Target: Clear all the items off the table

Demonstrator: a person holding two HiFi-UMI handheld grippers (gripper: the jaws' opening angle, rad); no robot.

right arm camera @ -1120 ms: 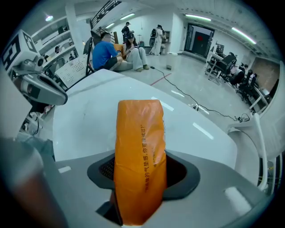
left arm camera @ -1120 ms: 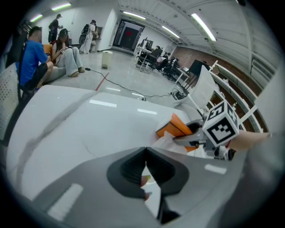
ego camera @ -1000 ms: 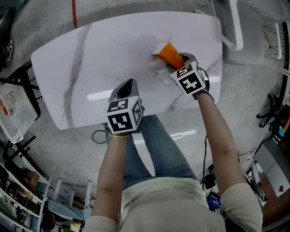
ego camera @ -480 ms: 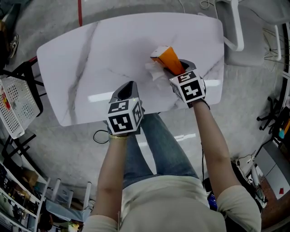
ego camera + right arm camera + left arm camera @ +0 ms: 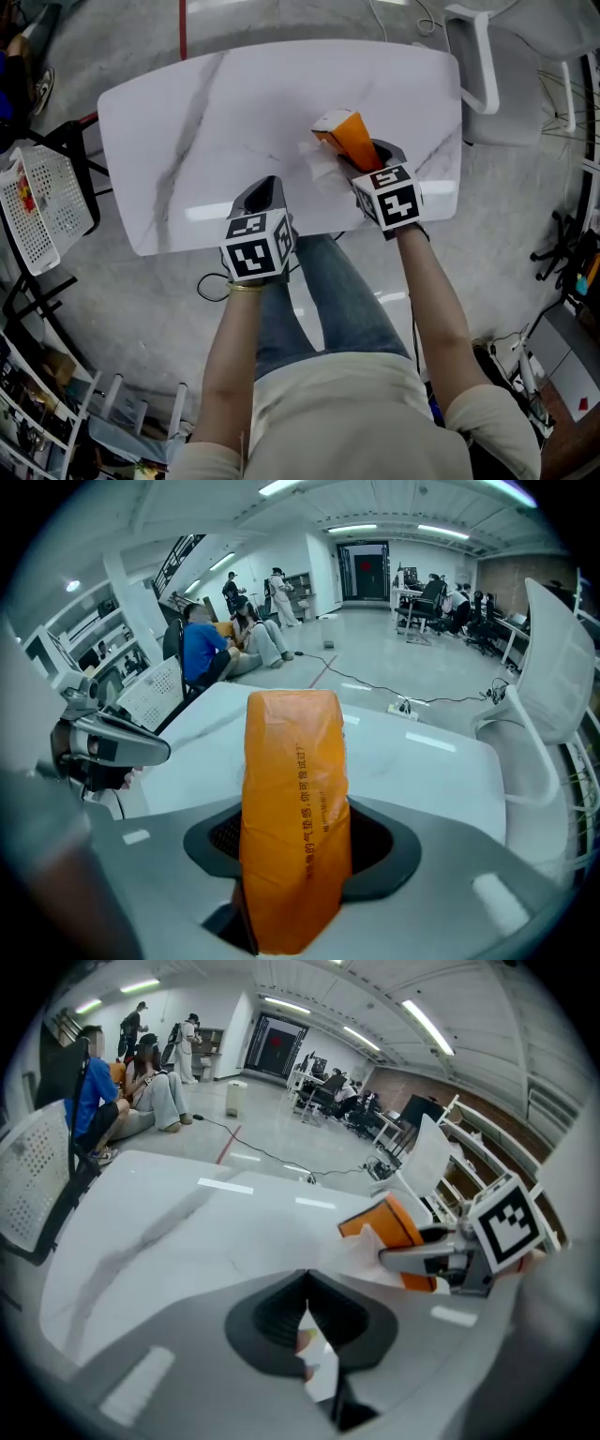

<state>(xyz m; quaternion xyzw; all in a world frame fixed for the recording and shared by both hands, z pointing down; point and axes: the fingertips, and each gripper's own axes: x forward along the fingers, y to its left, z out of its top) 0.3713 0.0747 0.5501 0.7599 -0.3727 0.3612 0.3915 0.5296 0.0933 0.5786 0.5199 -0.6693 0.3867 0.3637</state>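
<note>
The right gripper (image 5: 373,155) pinches a tall orange packet (image 5: 295,789) by its lower part, one jaw on each side; the packet sticks up out of the jaws, over the right half of the white marble table (image 5: 234,103), with something white and crumpled (image 5: 323,161) just beside it. The left gripper (image 5: 306,1283) hangs over the table's near edge, well apart from the packet; its jaws are pressed together at the tips.

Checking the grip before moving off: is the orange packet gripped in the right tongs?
Gripped: the right tongs press both sides of the orange packet, which sticks out past them.
</note>
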